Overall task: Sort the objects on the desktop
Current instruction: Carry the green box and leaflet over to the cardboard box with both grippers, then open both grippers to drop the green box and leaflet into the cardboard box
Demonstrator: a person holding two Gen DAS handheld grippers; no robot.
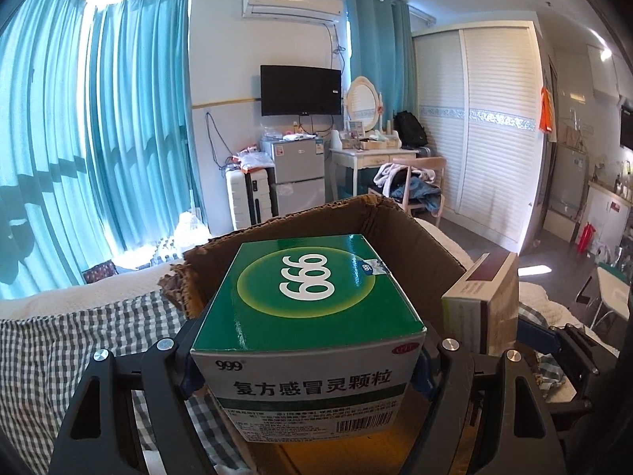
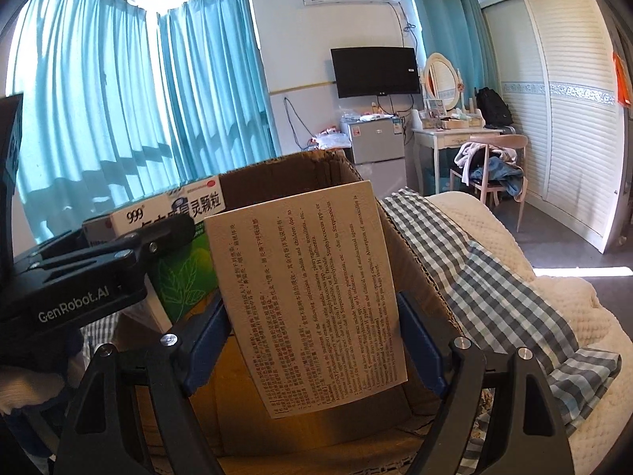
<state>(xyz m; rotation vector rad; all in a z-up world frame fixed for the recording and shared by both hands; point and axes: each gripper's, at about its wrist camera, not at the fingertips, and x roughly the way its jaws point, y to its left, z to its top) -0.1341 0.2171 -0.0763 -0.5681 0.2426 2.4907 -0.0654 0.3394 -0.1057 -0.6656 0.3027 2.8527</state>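
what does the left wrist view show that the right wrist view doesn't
Left wrist only: the green box's top with the 999 logo, clamped in the left gripper.
Right wrist only: the white box's printed text face, clamped in the right gripper.
Both: the cardboard box ahead, both medicine boxes, checked cloth, TV.

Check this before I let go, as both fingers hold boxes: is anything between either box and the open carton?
Nothing visible. The green 999 box and the white printed box are both held over the cardboard carton; what shows of its inside looks bare.
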